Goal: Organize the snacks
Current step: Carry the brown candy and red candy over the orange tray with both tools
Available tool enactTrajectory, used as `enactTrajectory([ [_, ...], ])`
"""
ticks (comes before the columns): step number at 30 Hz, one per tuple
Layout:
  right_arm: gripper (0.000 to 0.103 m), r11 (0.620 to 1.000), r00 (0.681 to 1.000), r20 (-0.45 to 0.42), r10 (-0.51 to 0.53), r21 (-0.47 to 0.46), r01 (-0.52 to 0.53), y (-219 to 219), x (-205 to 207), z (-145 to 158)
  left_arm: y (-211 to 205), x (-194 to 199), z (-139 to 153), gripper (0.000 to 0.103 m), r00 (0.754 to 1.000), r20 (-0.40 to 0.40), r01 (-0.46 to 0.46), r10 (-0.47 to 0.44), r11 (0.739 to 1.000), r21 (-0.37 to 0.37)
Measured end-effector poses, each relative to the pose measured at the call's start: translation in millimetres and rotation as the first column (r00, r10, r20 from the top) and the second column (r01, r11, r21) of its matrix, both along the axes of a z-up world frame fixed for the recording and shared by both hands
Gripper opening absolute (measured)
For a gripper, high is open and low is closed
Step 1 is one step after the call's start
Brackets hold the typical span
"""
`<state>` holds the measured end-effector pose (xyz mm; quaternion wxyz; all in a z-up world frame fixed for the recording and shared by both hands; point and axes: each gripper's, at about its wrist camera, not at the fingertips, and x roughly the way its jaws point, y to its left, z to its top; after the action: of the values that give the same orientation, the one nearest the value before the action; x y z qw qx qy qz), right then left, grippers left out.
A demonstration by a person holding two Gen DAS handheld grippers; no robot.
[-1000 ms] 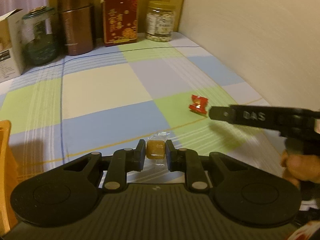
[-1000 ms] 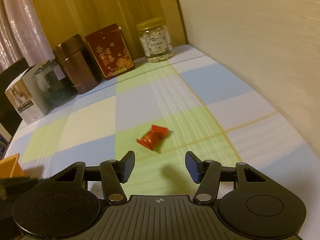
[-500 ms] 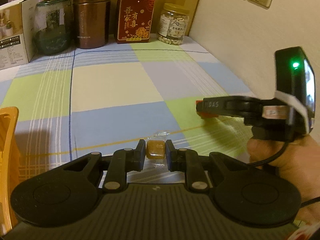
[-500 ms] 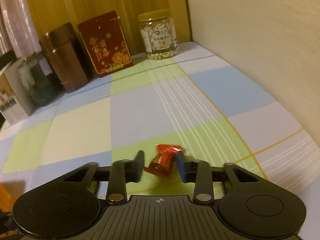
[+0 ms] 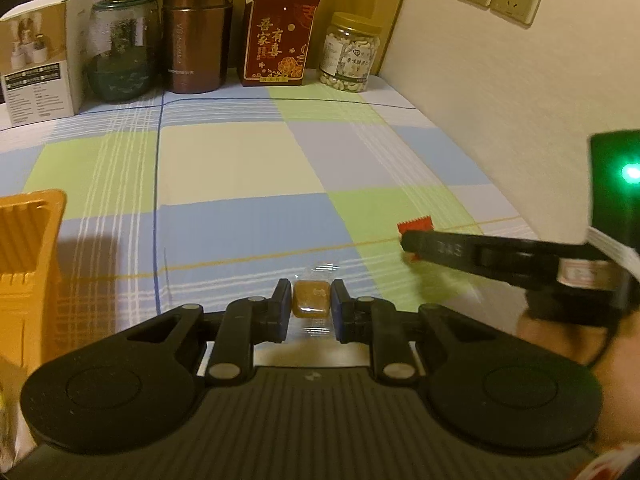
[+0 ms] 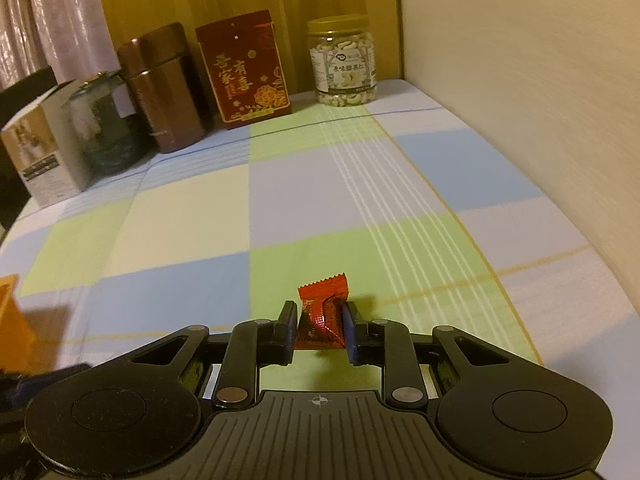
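My right gripper [image 6: 319,330] has just closed its jaws on the red candy [image 6: 322,314], while my left gripper [image 5: 311,306] grips the brown candy [image 5: 311,299], so both can go to the orange bin [image 5: 28,256] at nine o'clock.

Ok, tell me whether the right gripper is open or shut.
Shut on the red-wrapped candy: the right gripper has just been closing, and both pads press the wrapper's sides.
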<state>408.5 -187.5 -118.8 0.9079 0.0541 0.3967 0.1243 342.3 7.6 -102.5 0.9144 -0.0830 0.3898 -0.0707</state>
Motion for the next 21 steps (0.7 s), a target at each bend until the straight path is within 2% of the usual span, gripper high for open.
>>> enactTrajectory([
  [9, 0.024, 0.996, 0.999, -0.033, 0.003, 0.086, 0.000, -18, -73, 44, 2, -58, 26, 0.019, 1.000, 0.004, -0.026, 0.026, 1.000, -0.009],
  [15, 0.024, 0.995, 1.000, -0.014, 0.014, 0.104, -0.013, -18, -123, 72, 2, -103, 44, 0.019, 0.999, 0.013, -0.048, 0.048, 0.999, -0.016],
  [21, 0.024, 0.993, 1.000, -0.011, 0.024, 0.118, -0.022, -21, -166, 87, 3, -146, 59, 0.019, 0.998, 0.021, -0.062, 0.063, 0.998, -0.017],
])
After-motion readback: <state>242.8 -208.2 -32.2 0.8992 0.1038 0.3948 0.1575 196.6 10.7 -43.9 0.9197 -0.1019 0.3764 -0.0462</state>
